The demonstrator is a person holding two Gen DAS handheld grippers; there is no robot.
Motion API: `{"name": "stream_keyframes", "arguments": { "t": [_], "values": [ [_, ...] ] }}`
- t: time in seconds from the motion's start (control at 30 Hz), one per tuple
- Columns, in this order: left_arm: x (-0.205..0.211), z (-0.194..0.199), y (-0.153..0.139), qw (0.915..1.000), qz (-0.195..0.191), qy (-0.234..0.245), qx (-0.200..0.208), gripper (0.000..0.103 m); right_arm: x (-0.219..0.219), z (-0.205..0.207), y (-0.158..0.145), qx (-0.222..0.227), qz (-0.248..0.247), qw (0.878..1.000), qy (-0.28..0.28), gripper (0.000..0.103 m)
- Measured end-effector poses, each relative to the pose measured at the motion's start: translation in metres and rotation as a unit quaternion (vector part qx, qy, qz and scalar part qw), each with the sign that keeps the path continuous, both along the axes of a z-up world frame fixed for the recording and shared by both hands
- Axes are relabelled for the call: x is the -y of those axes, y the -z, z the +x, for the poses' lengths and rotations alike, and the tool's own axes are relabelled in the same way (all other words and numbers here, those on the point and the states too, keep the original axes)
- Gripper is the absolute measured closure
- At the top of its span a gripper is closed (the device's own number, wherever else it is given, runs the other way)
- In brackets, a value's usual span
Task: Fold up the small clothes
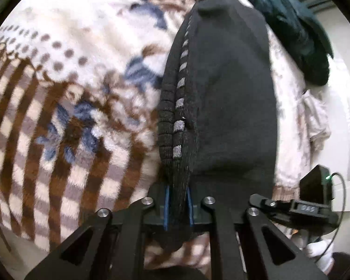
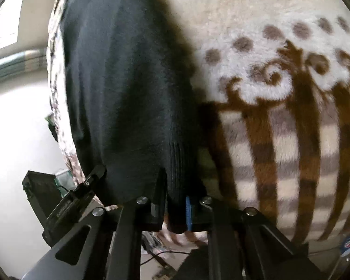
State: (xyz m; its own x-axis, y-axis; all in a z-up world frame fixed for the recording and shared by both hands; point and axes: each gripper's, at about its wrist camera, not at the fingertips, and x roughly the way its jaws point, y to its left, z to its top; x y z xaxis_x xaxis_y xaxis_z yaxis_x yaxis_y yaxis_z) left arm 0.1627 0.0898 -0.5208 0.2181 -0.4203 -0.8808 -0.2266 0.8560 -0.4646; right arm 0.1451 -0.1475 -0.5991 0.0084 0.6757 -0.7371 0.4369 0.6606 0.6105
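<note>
A black knitted garment [image 1: 226, 107] with a ribbed edge and a row of grey dashes lies stretched over a fleece blanket [image 1: 65, 98]. My left gripper [image 1: 177, 207] is shut on the garment's ribbed near corner, the cloth pinched between its blue pads. In the right wrist view the same black garment [image 2: 128, 88] runs away from the camera, and my right gripper [image 2: 176, 210] is shut on its other near ribbed corner. The left wrist view also shows the other gripper's black body at the lower right.
The blanket [image 2: 280, 121] is cream with brown stripes, dots and blue flowers. A dark teal garment [image 1: 298, 35] lies at the far right edge, a pale cloth [image 1: 315, 119] hangs beside it. Pale floor [image 2: 16, 140] lies beyond the blanket's edge.
</note>
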Motion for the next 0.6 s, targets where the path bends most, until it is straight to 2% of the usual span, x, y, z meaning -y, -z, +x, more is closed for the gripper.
{"name": "stream_keyframes", "arguments": {
  "t": [0.17,0.3,0.47,0.6],
  "values": [
    [-0.006,0.010,-0.044,0.9989,-0.034,-0.007,0.033,0.094,0.008,0.005,-0.048,0.038,0.025,0.999,0.026,0.090],
    [-0.008,0.039,-0.085,0.9953,-0.061,-0.013,0.075,0.094,0.015,0.031,-0.098,0.084,0.032,0.995,0.045,0.091],
    [-0.012,0.107,-0.123,0.9876,-0.091,-0.007,0.128,0.094,0.020,0.087,-0.151,0.141,0.021,0.987,0.069,0.091],
    [-0.011,0.186,-0.136,0.9816,-0.103,-0.004,0.160,0.094,0.020,0.157,-0.176,0.186,-0.018,0.979,0.084,0.091]
  ]
}}
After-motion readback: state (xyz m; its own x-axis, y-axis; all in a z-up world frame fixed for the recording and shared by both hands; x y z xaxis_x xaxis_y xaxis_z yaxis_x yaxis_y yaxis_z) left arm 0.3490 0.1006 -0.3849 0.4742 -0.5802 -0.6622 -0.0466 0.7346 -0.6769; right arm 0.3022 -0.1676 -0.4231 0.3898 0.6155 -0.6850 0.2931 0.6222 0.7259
